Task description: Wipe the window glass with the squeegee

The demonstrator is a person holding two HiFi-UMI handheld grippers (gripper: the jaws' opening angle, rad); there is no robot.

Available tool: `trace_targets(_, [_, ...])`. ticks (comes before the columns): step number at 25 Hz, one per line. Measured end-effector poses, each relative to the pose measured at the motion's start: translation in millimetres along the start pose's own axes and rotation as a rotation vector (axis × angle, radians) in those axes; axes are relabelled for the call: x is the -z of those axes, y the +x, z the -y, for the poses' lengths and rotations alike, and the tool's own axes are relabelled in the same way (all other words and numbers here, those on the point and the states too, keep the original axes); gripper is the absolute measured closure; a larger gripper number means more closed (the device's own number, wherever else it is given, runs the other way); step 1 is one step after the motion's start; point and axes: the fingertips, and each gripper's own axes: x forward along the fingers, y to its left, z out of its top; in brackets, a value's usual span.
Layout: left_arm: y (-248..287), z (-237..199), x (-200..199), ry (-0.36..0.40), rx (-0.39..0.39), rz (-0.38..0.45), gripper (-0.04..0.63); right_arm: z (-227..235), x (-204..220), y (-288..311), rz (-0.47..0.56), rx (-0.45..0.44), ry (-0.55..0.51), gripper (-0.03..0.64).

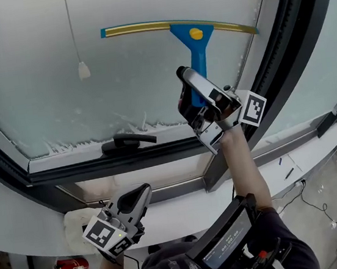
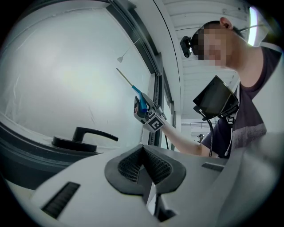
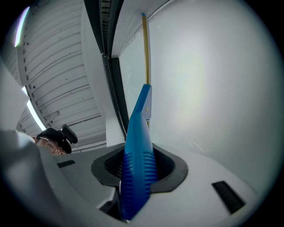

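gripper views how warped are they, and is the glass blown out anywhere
Left gripper view: heavy fisheye, black corners, the window frame bows; the glass is evenly bright. Right gripper view: same warp, glass nearly white, squeegee sharp. Head view: dimmer, milder curve.

The squeegee [image 1: 195, 41] has a glossy blue plastic handle. It is smooth near the head and finely ribbed at its 6 o'clock end, where the dark pads of the right gripper [image 3: 138, 166] press on it. The crossbar at its 12 o'clock end is a dull yellow strip with a slight metallic sheen. The window glass [image 1: 36, 68] looks hazy and matt, with rough white residue along its 6 o'clock edge. The window frame [image 1: 302, 27] is dark and matt, with finely ridged seals. The window handle [image 1: 128, 142] is black with a satin sheen. Both gripper shells are smooth, matt, pale grey plastic. On the left gripper [image 2: 144, 166], the pads look rubbery, with a fine grid texture.
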Motion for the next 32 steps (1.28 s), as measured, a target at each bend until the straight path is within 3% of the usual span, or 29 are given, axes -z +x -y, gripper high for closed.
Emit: trace_targets(32, [3,6,22,-0.036,-0.094,-0.042,0.591,31,68,-60,-0.032,0.030,0.148,0.504])
